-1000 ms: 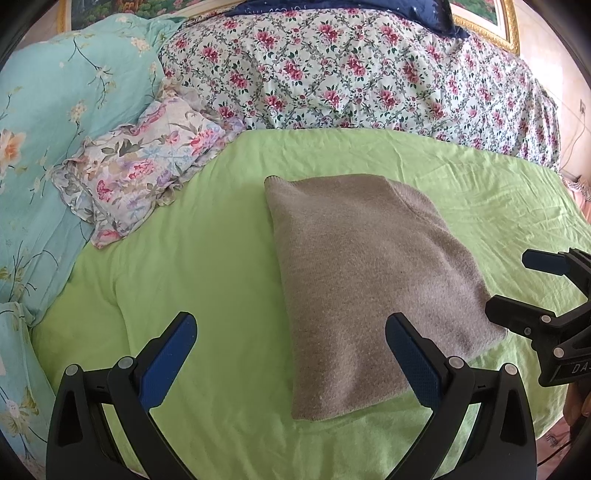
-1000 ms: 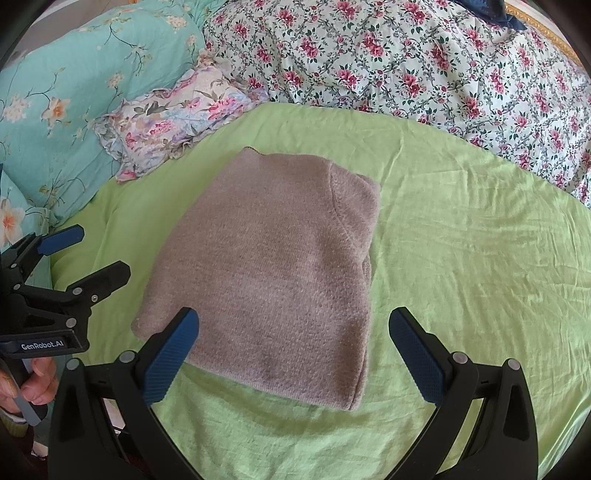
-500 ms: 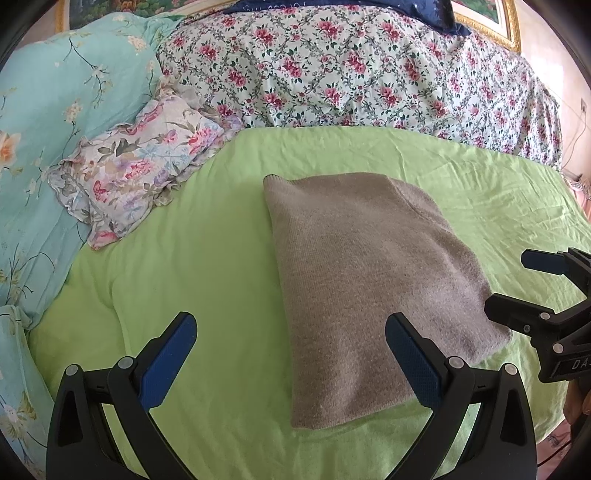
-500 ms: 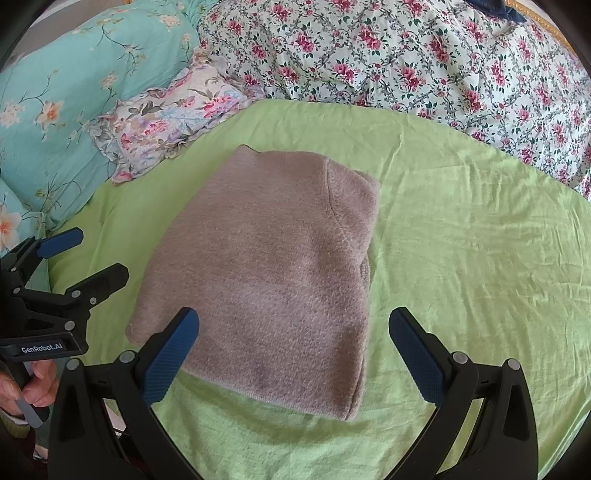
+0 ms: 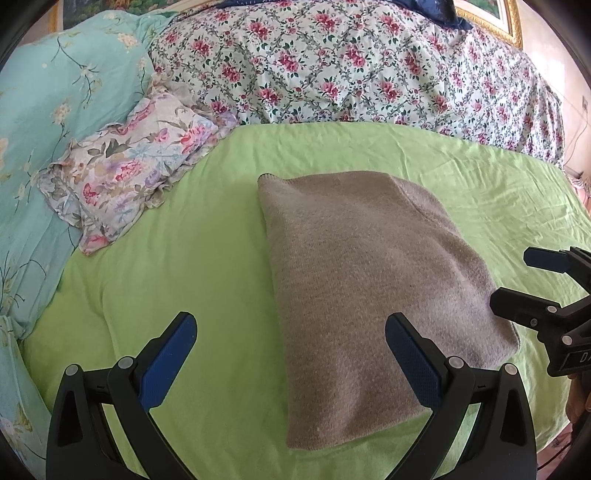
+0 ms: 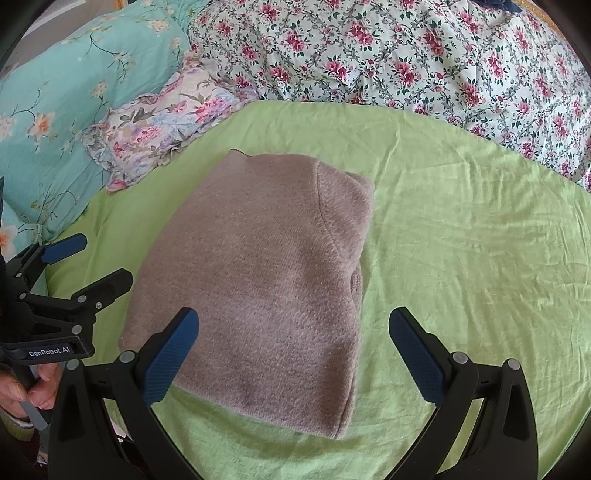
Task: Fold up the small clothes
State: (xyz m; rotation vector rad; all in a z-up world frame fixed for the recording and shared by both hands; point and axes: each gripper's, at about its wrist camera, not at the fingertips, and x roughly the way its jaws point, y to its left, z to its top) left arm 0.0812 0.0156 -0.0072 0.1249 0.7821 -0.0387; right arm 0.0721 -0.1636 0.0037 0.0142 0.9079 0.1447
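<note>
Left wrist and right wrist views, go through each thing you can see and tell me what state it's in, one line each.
Brown knit garment: folded into a flat rectangle, lying on the sheet, not held.
Green sheet: spread flat, lightly creased.
Left gripper: open, empty, above the near edge of the garment.
Right gripper: open, empty, above the garment.
Small floral pillow: lying at the sheet's far left edge.

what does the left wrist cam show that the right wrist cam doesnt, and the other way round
Only the left wrist view: a gilt picture frame and dark blue fabric beyond the bed, plus the open right gripper from the side.

Only the right wrist view: a hand holding the open left gripper.

Both: the folded grey-brown sweater lying free on the green sheet, a ruffled floral pillow and the rose-print quilt.
</note>
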